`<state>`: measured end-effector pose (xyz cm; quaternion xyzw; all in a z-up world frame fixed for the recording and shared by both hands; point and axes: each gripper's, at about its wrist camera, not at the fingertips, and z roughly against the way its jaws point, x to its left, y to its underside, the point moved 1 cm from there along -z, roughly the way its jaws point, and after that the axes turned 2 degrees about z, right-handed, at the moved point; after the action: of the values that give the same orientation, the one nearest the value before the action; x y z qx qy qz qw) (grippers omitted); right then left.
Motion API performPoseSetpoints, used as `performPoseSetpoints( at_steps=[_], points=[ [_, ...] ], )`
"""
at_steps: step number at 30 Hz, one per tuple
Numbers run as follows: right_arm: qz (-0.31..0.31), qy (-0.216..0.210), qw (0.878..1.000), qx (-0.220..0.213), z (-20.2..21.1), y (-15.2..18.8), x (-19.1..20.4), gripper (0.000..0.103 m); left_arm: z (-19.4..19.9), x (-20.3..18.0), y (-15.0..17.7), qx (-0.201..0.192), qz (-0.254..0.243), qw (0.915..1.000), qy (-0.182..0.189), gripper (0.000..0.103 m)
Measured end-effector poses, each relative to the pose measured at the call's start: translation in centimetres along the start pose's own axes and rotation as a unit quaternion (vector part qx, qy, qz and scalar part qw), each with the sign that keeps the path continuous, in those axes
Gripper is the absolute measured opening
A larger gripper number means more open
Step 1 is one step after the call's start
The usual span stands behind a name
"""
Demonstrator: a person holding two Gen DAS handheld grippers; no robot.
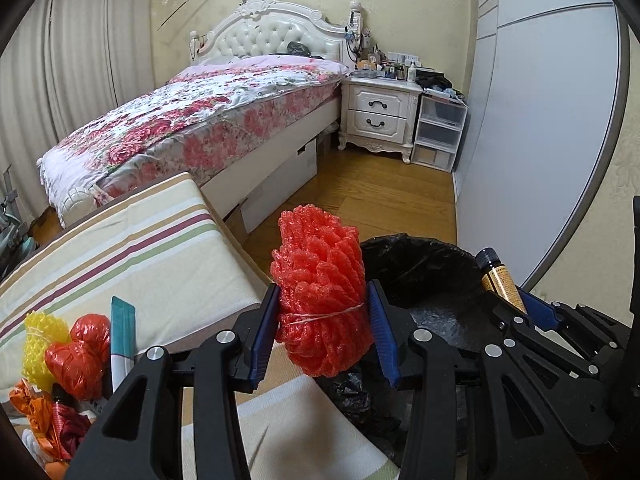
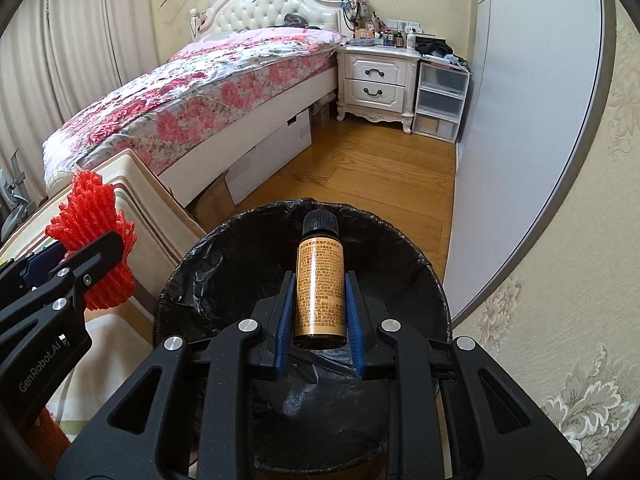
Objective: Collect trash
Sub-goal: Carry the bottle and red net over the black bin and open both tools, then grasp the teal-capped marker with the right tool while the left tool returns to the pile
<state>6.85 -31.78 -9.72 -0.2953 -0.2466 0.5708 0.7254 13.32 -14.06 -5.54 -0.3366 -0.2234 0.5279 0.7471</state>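
Left wrist view: one left gripper clamps one red foam net, the bin at two o'clock. One right gripper pinches one gold-labelled bottle over that single black-lined bin. Four scraps sit at eight o'clock.

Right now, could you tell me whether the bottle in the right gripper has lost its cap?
No, the bottle has its black cap on as the right gripper holds it over the bin.

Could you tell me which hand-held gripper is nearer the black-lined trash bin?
Right. The right hand-held gripper holds its bottle over the trash bin; the left hand-held gripper is beside its rim.
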Motion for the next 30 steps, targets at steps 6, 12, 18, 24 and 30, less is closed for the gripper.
performPoseSetpoints(
  at_steps=[6,12,18,24,30],
  points=[
    [-0.006,0.003,1.000,0.004,-0.7,-0.1,-0.3,0.025,-0.9,0.0,0.0,0.004,-0.004,0.9999,-0.011,0.068],
    [-0.013,0.015,1.000,0.001,-0.7,-0.3,-0.8,0.027,-1.2,0.3,0.2,0.009,0.004,0.9998,-0.019,0.076],
    [-0.019,0.023,1.000,-0.005,-0.2,-0.3,-1.1,0.040,-0.6,0.8,0.1,0.005,0.014,0.9995,-0.026,0.078],
    [-0.019,0.022,1.000,-0.011,1.0,-0.2,-0.7,0.051,1.4,1.7,0.5,-0.009,0.017,0.9992,-0.035,0.079],
    [-0.012,0.006,1.000,-0.016,2.4,0.4,0.9,0.057,3.8,3.8,1.2,-0.016,0.028,0.9979,-0.056,0.079]
  ],
)
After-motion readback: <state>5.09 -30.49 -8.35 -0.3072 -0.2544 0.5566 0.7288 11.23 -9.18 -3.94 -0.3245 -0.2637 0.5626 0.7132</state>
